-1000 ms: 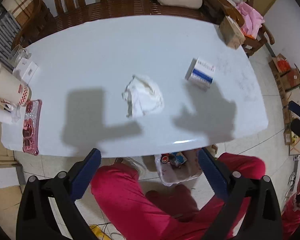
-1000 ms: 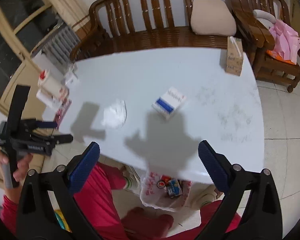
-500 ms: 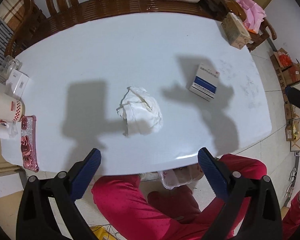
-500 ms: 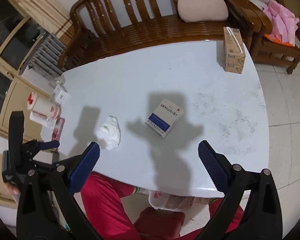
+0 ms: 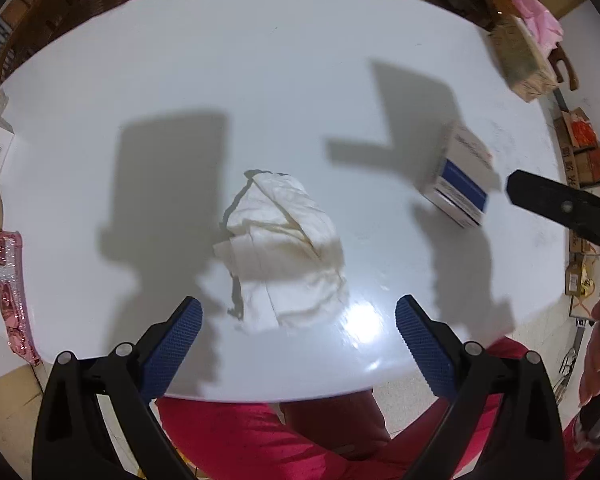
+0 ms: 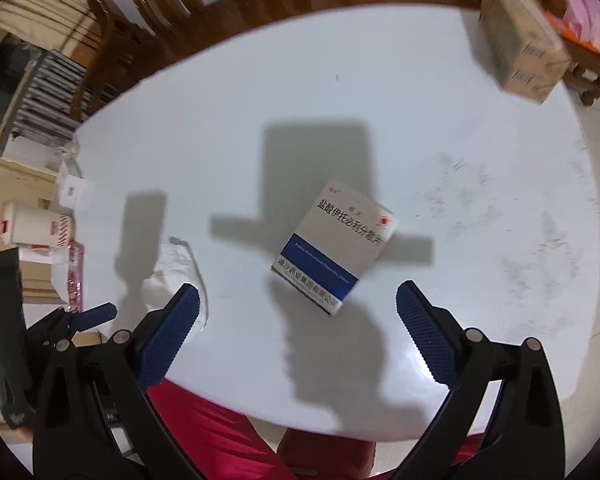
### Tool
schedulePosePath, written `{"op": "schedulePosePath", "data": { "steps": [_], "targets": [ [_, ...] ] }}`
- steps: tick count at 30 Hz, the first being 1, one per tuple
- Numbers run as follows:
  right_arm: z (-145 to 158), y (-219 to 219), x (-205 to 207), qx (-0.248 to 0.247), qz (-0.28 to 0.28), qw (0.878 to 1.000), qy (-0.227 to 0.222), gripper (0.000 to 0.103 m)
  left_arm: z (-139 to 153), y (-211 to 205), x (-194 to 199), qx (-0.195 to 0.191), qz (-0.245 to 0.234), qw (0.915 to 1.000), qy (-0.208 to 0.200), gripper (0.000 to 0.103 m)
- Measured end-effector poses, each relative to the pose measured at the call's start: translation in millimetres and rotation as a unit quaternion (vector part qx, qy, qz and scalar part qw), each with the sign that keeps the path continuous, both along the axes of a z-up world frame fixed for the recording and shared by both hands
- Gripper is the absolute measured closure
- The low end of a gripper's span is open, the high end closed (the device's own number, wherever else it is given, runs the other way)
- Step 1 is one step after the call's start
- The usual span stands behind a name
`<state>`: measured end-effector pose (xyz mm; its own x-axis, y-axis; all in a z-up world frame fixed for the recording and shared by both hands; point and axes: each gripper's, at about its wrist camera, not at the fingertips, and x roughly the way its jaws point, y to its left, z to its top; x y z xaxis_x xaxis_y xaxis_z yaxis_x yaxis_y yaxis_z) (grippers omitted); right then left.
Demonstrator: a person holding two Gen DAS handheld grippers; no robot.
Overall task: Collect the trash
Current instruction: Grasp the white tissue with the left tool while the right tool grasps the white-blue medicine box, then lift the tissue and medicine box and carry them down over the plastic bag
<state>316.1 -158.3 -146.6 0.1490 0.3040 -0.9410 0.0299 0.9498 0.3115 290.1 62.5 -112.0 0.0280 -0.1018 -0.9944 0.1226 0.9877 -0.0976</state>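
Observation:
A crumpled white tissue [image 5: 284,252] lies on the white table [image 5: 260,80], just ahead of my left gripper [image 5: 298,344], which is open and empty above the near edge. A white and blue medicine box [image 6: 334,246] lies flat in front of my right gripper [image 6: 298,338], also open and empty. The same box [image 5: 462,178] shows to the right in the left wrist view, and the tissue [image 6: 174,276] shows at the left in the right wrist view, partly behind a finger. A brown carton [image 6: 520,36] stands at the far right corner.
A paper cup [image 6: 36,228], a small white box [image 6: 72,190] and a pink case [image 5: 12,296] sit along the table's left edge. A wooden bench [image 6: 204,8] runs behind the table. A person's red-clad legs [image 5: 260,440] are below the near edge.
Both grippers have come down and forward toward the table; the tissue and the medicine box now loom larger, each nearly between its gripper's open fingers. Nothing on the table has moved.

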Motion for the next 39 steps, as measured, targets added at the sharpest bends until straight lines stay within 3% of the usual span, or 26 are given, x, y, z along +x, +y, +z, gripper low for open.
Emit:
{"op": "schedulePosePath", "data": {
  "steps": [8, 17, 20, 22, 23, 24, 27, 34, 39],
  "targets": [
    [-47.9, 6.1, 22.2, -0.031, -0.022, 0.999, 0.038, 0.006, -36.2, 2.6, 15.7, 0.004, 0.019, 0.9996, 0.019, 0.008],
    [-44.9, 13.1, 19.3, -0.098, 0.014, 0.995, -0.004, 0.009, -51.2, 1.7, 15.2, 0.015, 0.019, 0.9997, 0.008, 0.01],
    [-43.4, 22.9, 12.4, -0.152, 0.046, 0.987, -0.026, 0.019, -47.8, -0.6, 11.7, 0.034, 0.004, 0.9994, -0.01, 0.024],
    [-38.8, 25.7, 7.4, -0.155, 0.06, 0.985, -0.042, 0.035, -43.4, -3.2, 7.0, 0.042, -0.007, 0.9988, -0.022, 0.042],
    [-37.5, 26.3, 5.1, -0.153, 0.065, 0.985, -0.042, 0.035, -41.4, -3.7, 5.2, 0.041, -0.011, 0.9987, -0.028, 0.047],
    [-36.8, 25.4, 3.0, -0.153, 0.067, 0.985, -0.043, 0.036, -38.8, -3.6, 2.6, 0.037, -0.012, 0.9986, -0.036, 0.058],
    [-33.6, 22.6, -4.9, -0.144, 0.071, 0.986, -0.044, 0.036, -36.2, -6.2, -2.6, 0.035, -0.021, 0.9984, -0.04, 0.072],
    [-2.3, 25.9, -36.2, -0.162, 0.099, 0.977, -0.099, 0.036, -24.1, 1.6, -14.6, 0.022, -0.031, 0.9975, -0.06, 0.08],
    [37.1, 12.4, -77.1, -0.144, 0.104, 0.972, -0.155, 0.036, 4.2, 1.3, -32.7, 0.013, -0.039, 0.9938, -0.103, 0.081]
  ]
}}
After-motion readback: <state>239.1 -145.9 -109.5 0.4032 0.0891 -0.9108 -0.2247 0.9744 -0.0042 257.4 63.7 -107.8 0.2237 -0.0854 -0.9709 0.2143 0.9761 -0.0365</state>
